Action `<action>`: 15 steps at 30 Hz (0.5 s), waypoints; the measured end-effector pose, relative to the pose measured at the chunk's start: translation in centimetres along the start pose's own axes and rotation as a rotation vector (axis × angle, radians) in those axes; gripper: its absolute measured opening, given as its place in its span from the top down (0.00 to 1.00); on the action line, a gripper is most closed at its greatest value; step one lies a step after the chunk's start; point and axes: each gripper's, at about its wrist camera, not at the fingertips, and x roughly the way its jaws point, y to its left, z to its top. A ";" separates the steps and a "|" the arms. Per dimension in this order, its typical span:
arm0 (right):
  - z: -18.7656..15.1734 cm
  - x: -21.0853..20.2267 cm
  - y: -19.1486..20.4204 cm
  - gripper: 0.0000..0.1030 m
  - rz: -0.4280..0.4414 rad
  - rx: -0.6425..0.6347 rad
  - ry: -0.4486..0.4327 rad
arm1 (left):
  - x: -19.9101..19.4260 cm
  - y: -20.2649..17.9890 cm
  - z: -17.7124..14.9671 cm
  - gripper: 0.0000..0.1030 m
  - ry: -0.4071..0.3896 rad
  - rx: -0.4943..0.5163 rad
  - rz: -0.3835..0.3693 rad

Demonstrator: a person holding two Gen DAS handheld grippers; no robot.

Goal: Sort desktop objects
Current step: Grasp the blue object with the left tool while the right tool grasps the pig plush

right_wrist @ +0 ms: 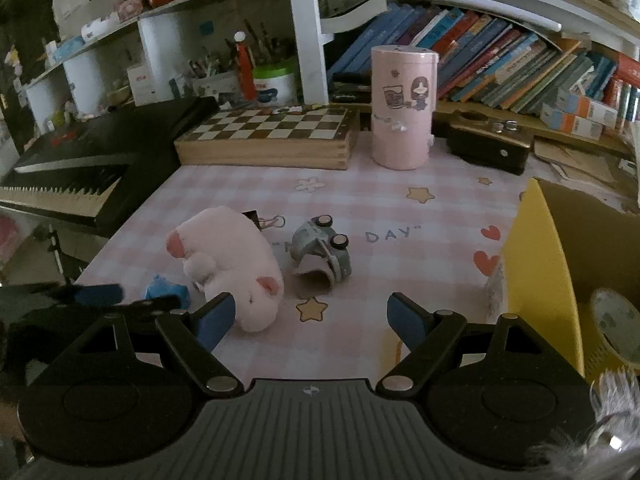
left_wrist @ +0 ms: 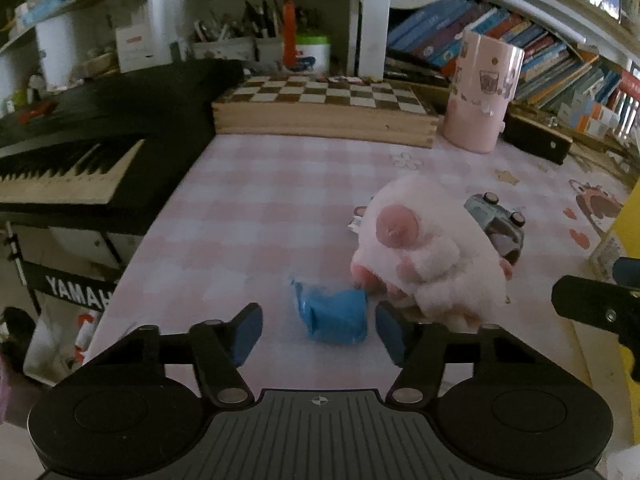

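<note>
A pink plush pig [left_wrist: 428, 256] [right_wrist: 232, 268] lies on the pink checked tablecloth. A crumpled blue object [left_wrist: 334, 316] [right_wrist: 166, 292] lies just left of it. A grey toy car [left_wrist: 498, 224] [right_wrist: 322, 252] lies overturned to the pig's right, and a black binder clip [right_wrist: 260, 220] sits behind the pig. My left gripper [left_wrist: 318, 332] is open, its jaws on either side of the blue object and low over the cloth. My right gripper [right_wrist: 310, 320] is open and empty, in front of the pig and car. A yellow box [right_wrist: 540, 280] stands at the right.
A wooden chessboard box [right_wrist: 268, 136] and a pink cylindrical container [right_wrist: 402, 108] stand at the back. A black keyboard [right_wrist: 76, 172] sits off the table's left edge. Bookshelves [right_wrist: 500, 68] line the back. A roll of tape [right_wrist: 616, 324] lies in the yellow box.
</note>
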 end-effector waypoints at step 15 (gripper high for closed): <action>1.8 4.0 2.7 0.19 0.131 -0.162 0.051 | -2.3 3.0 -0.5 0.66 -0.029 -0.129 0.016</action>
